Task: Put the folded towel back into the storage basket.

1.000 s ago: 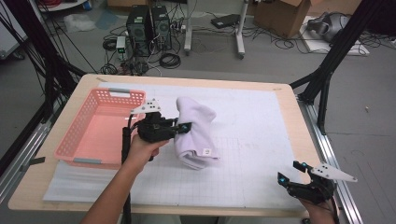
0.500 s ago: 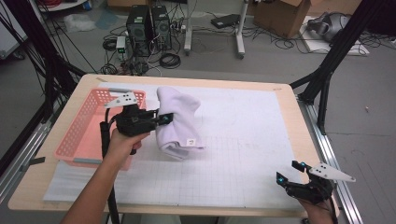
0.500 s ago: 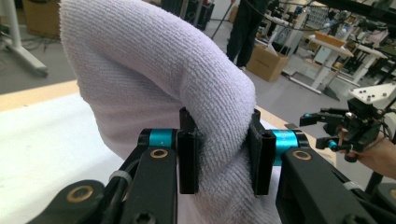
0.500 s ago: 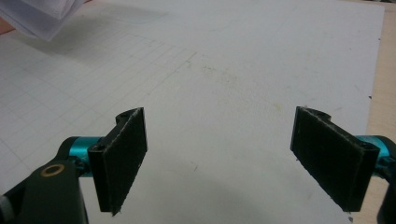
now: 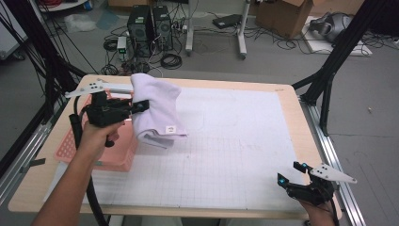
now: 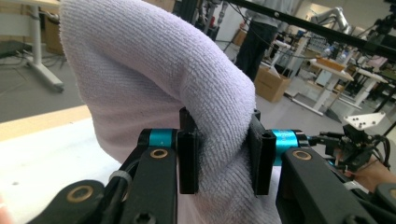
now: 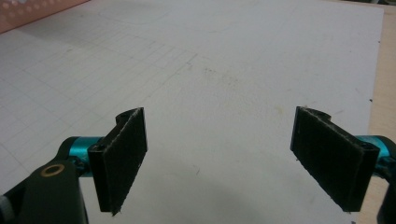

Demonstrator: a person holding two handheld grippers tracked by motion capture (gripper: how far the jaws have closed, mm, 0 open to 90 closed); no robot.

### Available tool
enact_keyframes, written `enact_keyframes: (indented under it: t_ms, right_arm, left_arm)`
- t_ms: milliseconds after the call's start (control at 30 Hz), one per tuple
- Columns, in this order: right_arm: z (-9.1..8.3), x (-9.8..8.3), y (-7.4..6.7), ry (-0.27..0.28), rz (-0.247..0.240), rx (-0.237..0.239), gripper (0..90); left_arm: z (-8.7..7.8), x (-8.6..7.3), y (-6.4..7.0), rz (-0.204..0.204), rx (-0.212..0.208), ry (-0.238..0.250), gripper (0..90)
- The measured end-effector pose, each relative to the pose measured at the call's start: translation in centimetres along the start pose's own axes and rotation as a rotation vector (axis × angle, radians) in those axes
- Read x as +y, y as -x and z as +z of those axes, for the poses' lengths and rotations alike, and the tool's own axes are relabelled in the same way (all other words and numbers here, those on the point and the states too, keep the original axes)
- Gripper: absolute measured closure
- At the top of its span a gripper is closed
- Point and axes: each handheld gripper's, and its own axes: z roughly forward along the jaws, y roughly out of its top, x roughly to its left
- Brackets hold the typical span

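Right gripper (image 5: 294,175) near table's front right corner, jaws spread wide, nothing between. Left gripper (image 5: 142,106) farther back, clamped on folded white towel (image 5: 157,110), lifted off white mat (image 5: 235,141), hanging beside pink basket (image 5: 84,146).

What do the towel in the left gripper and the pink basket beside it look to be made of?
Towel: soft terry cloth, pale lilac-white, matte; looped ribbed weave shows, and it bunches where the left gripper pinches it.
Basket: looks like moulded plastic, pink, slightly glossy; the perforated lattice walls and stiff rim suggest that.
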Motion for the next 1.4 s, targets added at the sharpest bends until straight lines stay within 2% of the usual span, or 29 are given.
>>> enact_keyframes:
  t_ms: [133, 400, 767, 900, 1100, 1400]
  right_arm:
    - [0.1, 0.1, -0.2, -0.001, 0.002, 0.000, 17.5]
    - [0.6, 0.5, -0.7, -0.008, -0.005, 0.000, 17.5]
    - [0.9, 0.7, -0.8, 0.000, -0.004, -0.004, 17.5]
    - [1.1, 0.7, -0.8, -0.008, -0.001, -0.006, 17.5]
    - [1.7, 0.8, -1.1, -0.026, -0.009, -0.010, 17.5]
    - [2.0, 1.0, -1.3, -0.033, -0.020, -0.027, 17.5]
  left_arm:
    - [-1.5, 0.8, -0.6, 0.011, 0.020, 0.001, 70.6]
    - [-4.2, 2.2, -1.8, 0.027, 0.030, 0.015, 70.6]
    - [-8.0, 3.4, -3.7, 0.024, 0.006, 0.055, 70.4]
    - [-8.9, 3.3, -4.4, 0.018, 0.004, 0.035, 70.5]
    - [-10.3, 2.8, -5.8, 0.007, 0.013, 0.042, 70.5]
    - [-11.5, 1.3, -8.0, -0.010, 0.018, 0.016, 70.3]
